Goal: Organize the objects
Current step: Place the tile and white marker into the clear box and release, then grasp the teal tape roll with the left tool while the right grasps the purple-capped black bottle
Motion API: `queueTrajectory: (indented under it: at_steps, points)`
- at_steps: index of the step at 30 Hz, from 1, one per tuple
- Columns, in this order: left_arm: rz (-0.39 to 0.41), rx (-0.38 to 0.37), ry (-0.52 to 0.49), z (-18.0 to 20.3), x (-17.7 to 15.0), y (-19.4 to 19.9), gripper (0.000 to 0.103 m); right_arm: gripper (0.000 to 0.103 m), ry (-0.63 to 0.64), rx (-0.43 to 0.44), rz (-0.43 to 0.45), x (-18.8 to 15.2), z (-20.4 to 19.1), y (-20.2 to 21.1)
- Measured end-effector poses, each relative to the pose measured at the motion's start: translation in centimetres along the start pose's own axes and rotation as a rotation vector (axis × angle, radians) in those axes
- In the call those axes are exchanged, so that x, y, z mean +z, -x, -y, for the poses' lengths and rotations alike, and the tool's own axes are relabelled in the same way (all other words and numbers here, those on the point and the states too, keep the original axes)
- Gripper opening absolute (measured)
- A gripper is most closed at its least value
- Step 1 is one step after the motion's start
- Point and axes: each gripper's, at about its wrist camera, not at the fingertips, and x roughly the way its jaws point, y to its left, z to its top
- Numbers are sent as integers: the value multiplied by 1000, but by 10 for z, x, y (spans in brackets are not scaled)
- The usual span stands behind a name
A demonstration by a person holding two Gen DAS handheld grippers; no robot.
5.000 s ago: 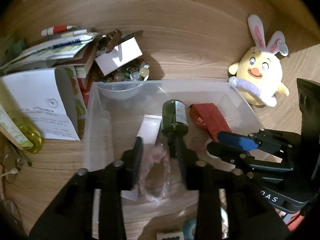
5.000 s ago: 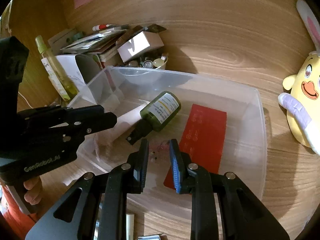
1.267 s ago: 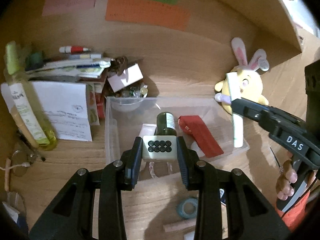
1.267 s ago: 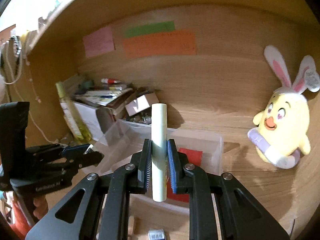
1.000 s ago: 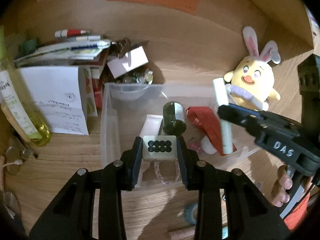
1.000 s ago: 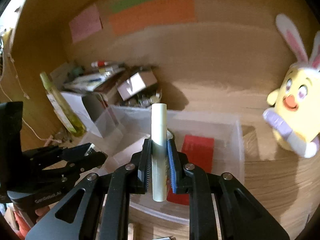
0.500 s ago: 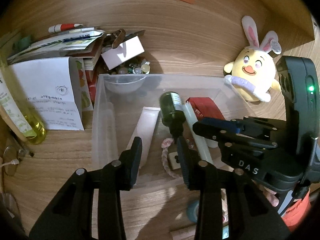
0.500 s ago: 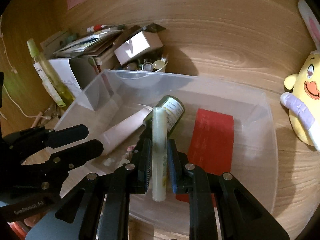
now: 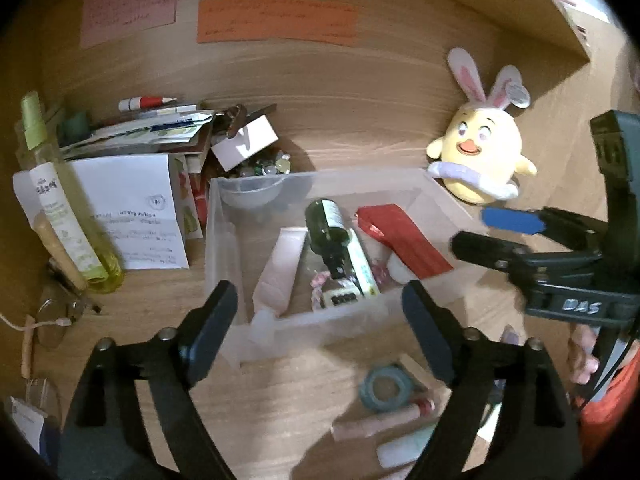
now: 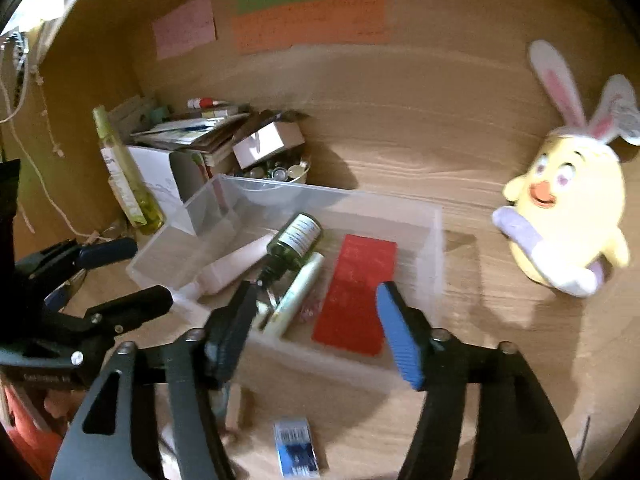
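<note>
Seen from the left wrist, the left gripper (image 9: 320,312) stands with its jaws spread wide and nothing between them, above the near wall of the clear plastic bin (image 9: 224,240) on the wooden desk (image 9: 360,128). Inside the bin lie a dark green bottle (image 9: 326,226), a pale tube (image 9: 362,266) just beside it, a white tube (image 9: 280,264) to the left, a red packet (image 9: 404,238) to the right, and near the front wall a small white block with black dots (image 9: 340,298) touching a pink braided cord (image 9: 318,286). The right gripper (image 9: 480,228) reaches in from the right edge, its jaws apart and empty. A yellow bunny plush (image 9: 480,160) sits behind the bin's right corner — well apart from the clutter of papers (image 9: 132,208) on the left. A teal tape roll (image 9: 386,388) lies on the desk in front of the bin.

Seen from the right wrist, the right gripper (image 10: 316,328) is wide apart and holds nothing, hanging over the bin's (image 10: 434,248) near side. The pale tube (image 10: 298,292) lies in the bin beside the green bottle (image 10: 296,240) and the red packet (image 10: 356,292). The left gripper (image 10: 128,272) shows at the left, jaws parted — also empty. The plush (image 10: 568,216) stands to the right.
</note>
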Motion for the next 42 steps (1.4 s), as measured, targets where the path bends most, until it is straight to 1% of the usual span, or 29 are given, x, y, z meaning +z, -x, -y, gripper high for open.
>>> queueTrajectory:
  at_steps: [3,7,10,14,17,19,25,28,31,33,36,37,38,39,40,42]
  points:
    - [-25,-15,-10,4,-9,1,89,80,-8,-4,7,-14,7,16]
    - [-83,-27,-24,10,-26,-4,89,81,-28,-5,-17,-38,18,32]
    - [-118,-30,-33,13,-36,-8,89,82,-42,-4,-47,-57,23,36]
    - [-168,-46,-45,19,-50,-15,89,83,-51,27,-89,-82,24,35]
    - [-202,-53,-66,26,-60,-21,89,88,-59,66,-121,-96,23,30]
    - [-228,-65,-72,29,-64,-26,89,89,-52,84,-141,-105,20,28]
    - [-293,-69,-79,35,-71,-43,89,90,-28,76,-197,-116,15,14]
    - [-299,-82,-68,34,-68,-48,89,90,-19,52,-224,-120,14,7]
    - [-294,-96,-68,33,-65,-49,82,90,-31,41,-259,-120,17,-3]
    - [-292,-106,-62,33,-63,-50,77,91,-34,32,-249,-118,17,-4]
    - [-291,-124,-49,31,-60,-52,64,90,-47,34,-235,-117,20,-5]
    - [-292,-127,-47,31,-59,-53,62,90,-50,34,-232,-116,20,-5]
    - [-294,-128,-47,30,-59,-54,57,90,-53,36,-229,-116,21,-5]
    - [-299,-129,-45,30,-59,-55,53,87,-58,35,-223,-116,22,-5]
    - [-292,-125,-47,29,-59,-56,51,83,-63,37,-217,-116,23,-4]
    - [-292,-127,-48,29,-60,-56,41,64,-72,46,-217,-115,25,-4]
